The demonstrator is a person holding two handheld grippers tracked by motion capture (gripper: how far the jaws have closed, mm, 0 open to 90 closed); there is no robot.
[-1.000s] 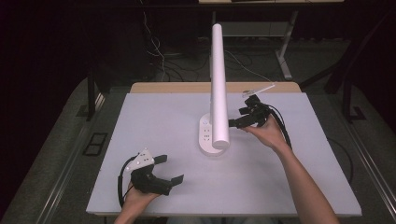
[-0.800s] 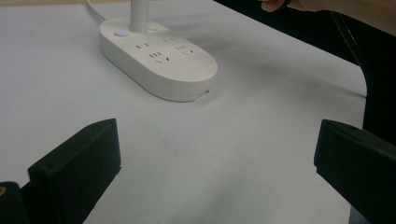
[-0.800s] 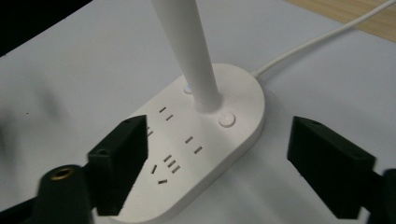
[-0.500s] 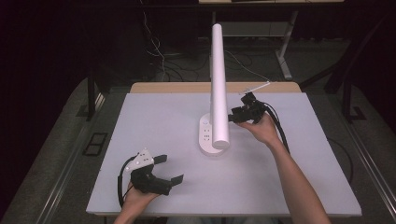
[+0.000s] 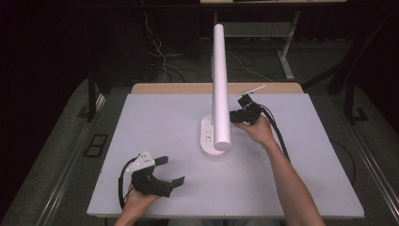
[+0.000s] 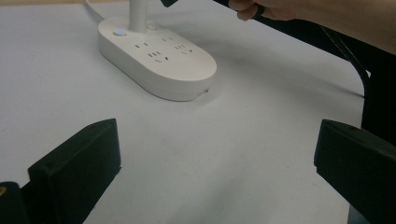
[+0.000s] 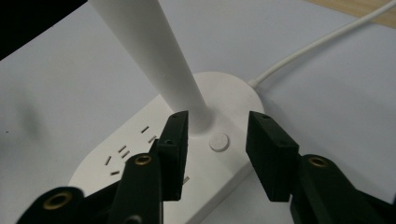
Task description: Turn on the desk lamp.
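A white desk lamp stands mid-table, its long tube (image 5: 220,84) rising from an oval socket base (image 5: 208,136). My right gripper (image 5: 237,115) is just right of the stem and points at the base. In the right gripper view its jaws (image 7: 217,130) have just been closing and stand partly apart over the round button (image 7: 218,141), beside the stem (image 7: 149,51), pressing on nothing. My left gripper (image 5: 169,170) rests at the table's front left, open with nothing between its fingers (image 6: 79,163), facing the base (image 6: 159,60).
The lamp's white cable (image 7: 322,44) runs from the base toward the table's far edge (image 5: 254,88). The white tabletop (image 5: 291,188) has bare room on both sides of the lamp. Dark floor and cables lie beyond the table.
My right gripper has moved left and down toward the lamp's base, and its jaws have narrowed. The left gripper has stayed put.
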